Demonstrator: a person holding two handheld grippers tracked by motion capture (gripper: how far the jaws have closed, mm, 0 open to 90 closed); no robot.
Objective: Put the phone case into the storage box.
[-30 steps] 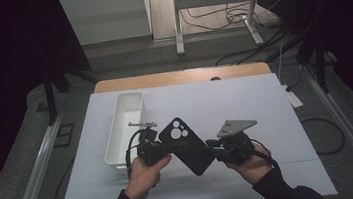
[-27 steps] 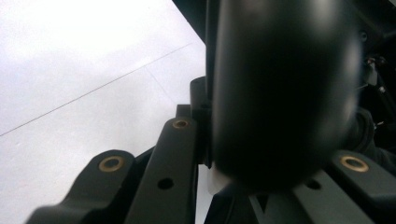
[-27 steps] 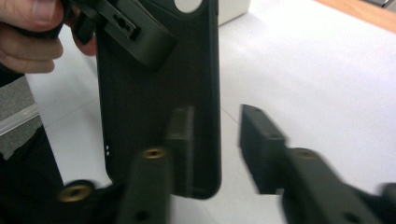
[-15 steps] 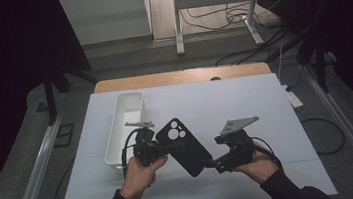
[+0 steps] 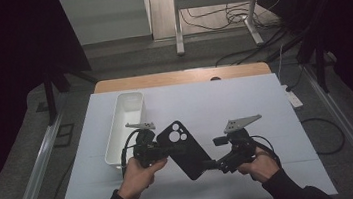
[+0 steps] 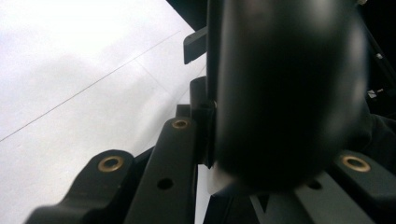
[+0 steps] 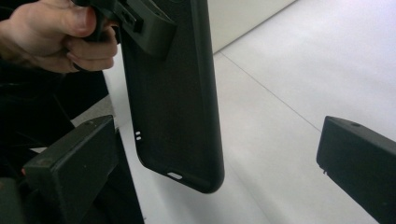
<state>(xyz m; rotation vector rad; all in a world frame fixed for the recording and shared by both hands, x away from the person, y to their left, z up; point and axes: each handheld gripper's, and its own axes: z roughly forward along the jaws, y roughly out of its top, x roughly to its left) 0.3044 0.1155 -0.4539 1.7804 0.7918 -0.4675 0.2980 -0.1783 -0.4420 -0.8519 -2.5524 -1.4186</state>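
High view: black phone case [image 5: 186, 148] held tilted above the white table [image 5: 245, 101], left gripper [image 5: 163, 151] clamped on its camera end; right gripper [image 5: 211, 165] at its lower end, white bin [image 5: 126, 125] behind. Left gripper view: case a dark blur against the jaws. Right gripper view: jaws just opened wide, case hanging between them untouched; top cut off.

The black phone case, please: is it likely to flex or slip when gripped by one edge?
The black phone case looks thin and hollow, so probably light and somewhat bendy. Its matte surface likely grips well: the left tongs alone hold it clear of the table.
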